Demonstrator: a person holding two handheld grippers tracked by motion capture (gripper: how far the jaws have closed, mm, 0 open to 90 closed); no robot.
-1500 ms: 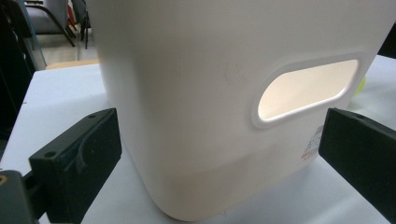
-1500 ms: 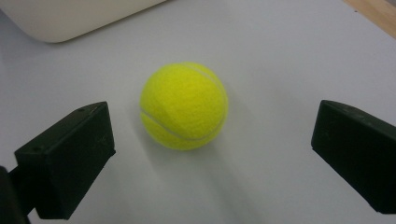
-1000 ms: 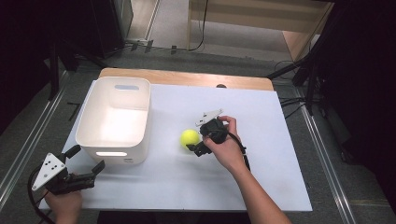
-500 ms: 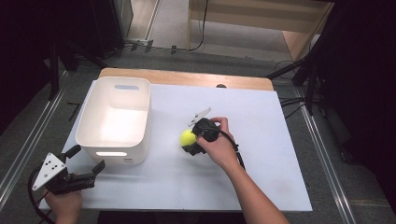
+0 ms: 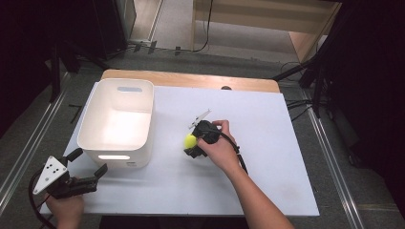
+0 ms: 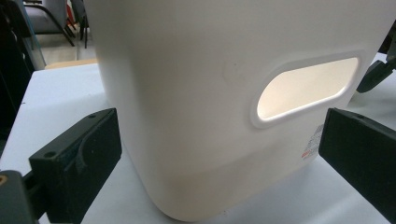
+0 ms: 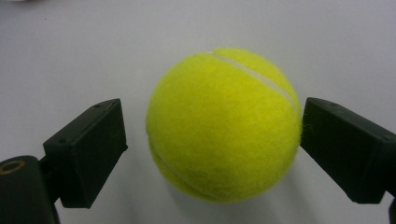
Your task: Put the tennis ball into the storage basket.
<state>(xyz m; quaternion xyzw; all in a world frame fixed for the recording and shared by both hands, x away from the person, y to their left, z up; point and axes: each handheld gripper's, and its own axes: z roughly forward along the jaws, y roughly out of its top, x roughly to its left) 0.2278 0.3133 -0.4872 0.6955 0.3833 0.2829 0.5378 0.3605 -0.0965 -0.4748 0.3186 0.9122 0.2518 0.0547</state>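
A yellow-green tennis ball [image 5: 190, 140] rests on the white table [image 5: 272, 143], right of a white plastic bin [image 5: 89, 119]. My right gripper [image 5: 191, 143] is open, one black jaw on each side of the ball. In the right gripper view the ball [image 7: 224, 123] sits between the jaws of the right gripper [image 7: 214, 133], with a gap at the left jaw while the right jaw is at its fuzz. My left gripper [image 5: 89, 161] is open at the table's front left corner. In its own view the left gripper [image 6: 219, 140] faces the bin's handle-slot wall [image 6: 187, 84].
The bin stands upright at the table's left and looks empty. A wooden strip [image 5: 191, 80] runs along the table's far edge. A metal rail [image 5: 28, 143] lies on the floor to the left. Cables [image 5: 298, 107] lie beyond the right edge.
My right hand has slid left, bringing its open jaws around the ball. The ball has barely shifted. The left gripper has stayed where it was.
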